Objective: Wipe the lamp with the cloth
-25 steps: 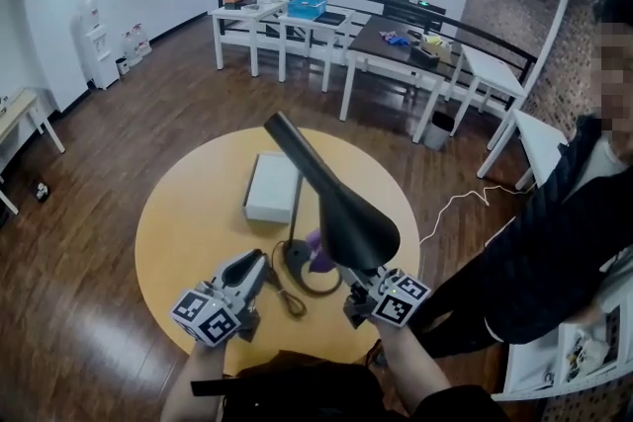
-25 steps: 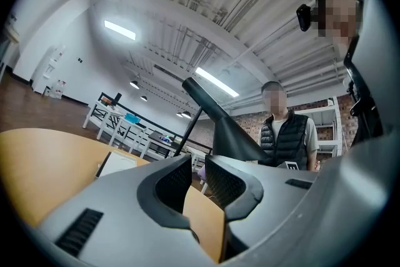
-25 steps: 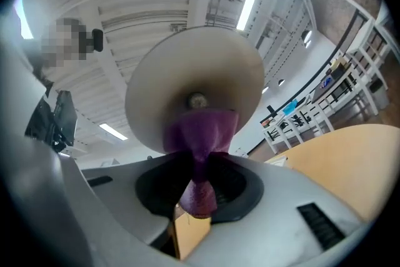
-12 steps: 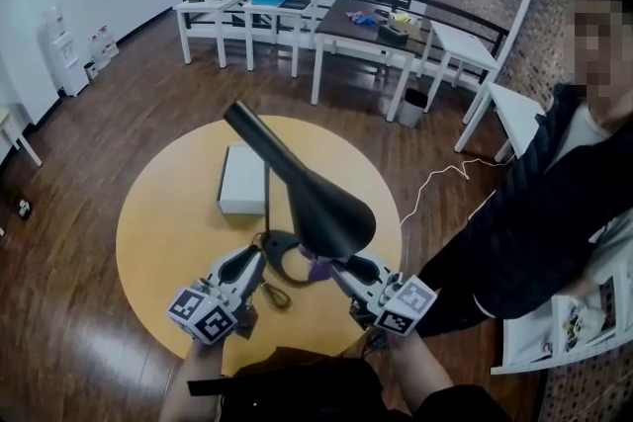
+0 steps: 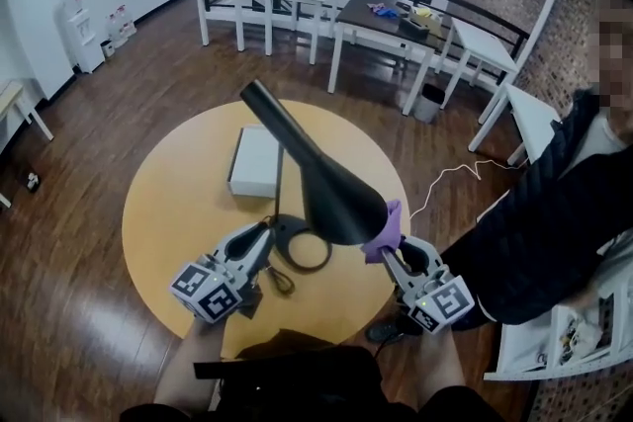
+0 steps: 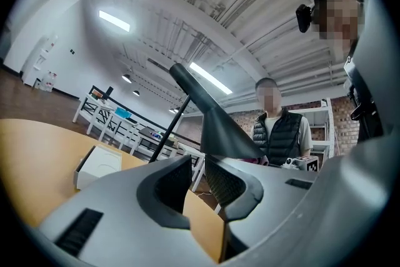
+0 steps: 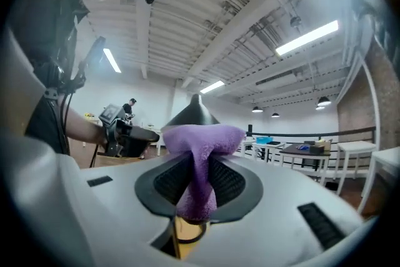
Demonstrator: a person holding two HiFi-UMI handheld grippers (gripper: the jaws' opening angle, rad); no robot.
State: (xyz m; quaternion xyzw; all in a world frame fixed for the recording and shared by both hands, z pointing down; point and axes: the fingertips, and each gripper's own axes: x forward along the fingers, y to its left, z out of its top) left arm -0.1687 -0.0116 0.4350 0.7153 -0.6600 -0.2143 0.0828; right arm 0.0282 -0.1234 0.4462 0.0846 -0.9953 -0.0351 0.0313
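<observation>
A black lamp with a cone shade point(image 5: 331, 188) leans over its ring base point(image 5: 302, 247) on the round yellow table point(image 5: 168, 212). My right gripper point(image 5: 388, 250) is shut on a purple cloth point(image 5: 384, 230), which touches the shade's lower right rim. In the right gripper view the cloth point(image 7: 200, 137) bunches between the pads point(image 7: 226, 183), with the shade's tip point(image 7: 195, 110) just behind. My left gripper point(image 5: 263, 234) hovers beside the base's left edge, shut, with nothing visible between its jaws. The left gripper view shows the shade point(image 6: 219, 131) and thin stem point(image 6: 167, 131) ahead of the left gripper point(image 6: 199, 175).
A white box point(image 5: 255, 161) lies on the table behind the lamp, and a dark cable point(image 5: 281, 282) curls by the base. A person in dark clothes point(image 5: 554, 222) stands at the table's right. White tables point(image 5: 287, 0) line the far railing.
My right gripper has swung from beneath the shade out to its right rim, rolling over with the purple cloth. The left gripper has barely shifted.
</observation>
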